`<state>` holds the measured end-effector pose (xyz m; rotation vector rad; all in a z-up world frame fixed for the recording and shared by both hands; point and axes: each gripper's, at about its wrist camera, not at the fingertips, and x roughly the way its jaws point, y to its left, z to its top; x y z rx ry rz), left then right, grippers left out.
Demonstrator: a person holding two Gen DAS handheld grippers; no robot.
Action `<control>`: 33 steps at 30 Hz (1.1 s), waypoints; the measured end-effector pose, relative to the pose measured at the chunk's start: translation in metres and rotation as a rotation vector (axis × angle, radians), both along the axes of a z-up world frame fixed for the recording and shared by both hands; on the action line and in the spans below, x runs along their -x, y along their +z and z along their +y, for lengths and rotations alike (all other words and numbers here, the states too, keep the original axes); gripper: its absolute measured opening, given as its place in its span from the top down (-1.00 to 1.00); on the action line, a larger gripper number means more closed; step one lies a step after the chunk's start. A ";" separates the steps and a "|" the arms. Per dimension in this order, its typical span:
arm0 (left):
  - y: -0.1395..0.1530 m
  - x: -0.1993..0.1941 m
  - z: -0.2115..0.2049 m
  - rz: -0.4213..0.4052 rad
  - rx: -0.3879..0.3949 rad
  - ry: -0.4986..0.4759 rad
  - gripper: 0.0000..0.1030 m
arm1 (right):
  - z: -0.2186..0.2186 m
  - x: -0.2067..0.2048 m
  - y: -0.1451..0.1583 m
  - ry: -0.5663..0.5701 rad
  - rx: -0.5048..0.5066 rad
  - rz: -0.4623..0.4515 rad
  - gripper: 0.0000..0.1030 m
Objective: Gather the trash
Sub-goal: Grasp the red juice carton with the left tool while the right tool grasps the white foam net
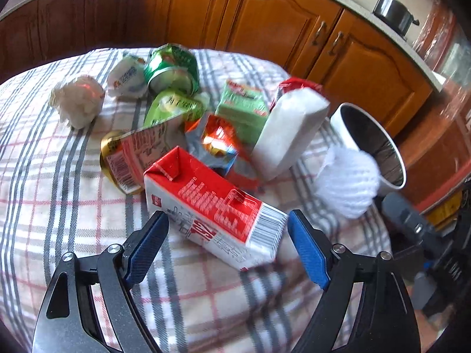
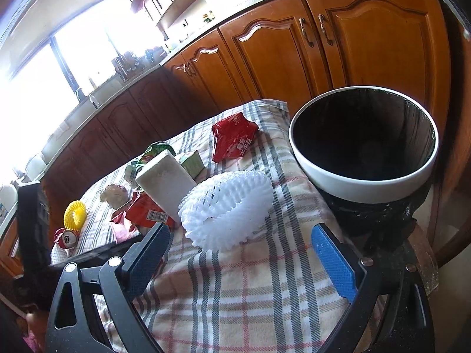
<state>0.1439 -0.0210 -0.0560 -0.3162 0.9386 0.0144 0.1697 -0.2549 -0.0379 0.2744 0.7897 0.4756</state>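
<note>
A red and white carton lies on the checked cloth. My left gripper is open, its blue pads on either side of the carton's near end, not touching. Behind it lie a white block, green cans, wrappers and a crumpled tissue. My right gripper is open and empty just before a white foam net. The white-rimmed bin with a black liner stands at the table's right edge, beyond the right gripper.
Wooden kitchen cabinets run behind the table. A red wrapper lies near the bin. A yellow foam net and a red can lie at the far left. The left gripper's body stands at the left edge.
</note>
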 end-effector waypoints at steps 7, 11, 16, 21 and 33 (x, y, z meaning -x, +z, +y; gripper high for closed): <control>-0.003 0.026 0.032 0.002 -0.020 -0.068 -0.18 | 0.007 -0.006 -0.001 0.025 0.001 -0.002 -0.89; 0.001 0.039 0.049 -0.011 -0.004 -0.025 -0.36 | 0.022 -0.012 -0.004 0.052 0.005 0.007 -0.85; 0.007 0.038 0.050 -0.051 -0.014 0.028 -0.57 | 0.041 -0.019 -0.008 0.064 0.032 0.012 -0.45; 0.000 0.030 0.045 -0.043 -0.013 0.010 0.17 | 0.044 -0.019 -0.007 0.064 0.049 0.021 0.53; 0.010 0.058 0.035 -0.094 -0.020 -0.073 0.32 | 0.019 -0.001 -0.010 0.068 0.002 0.082 0.03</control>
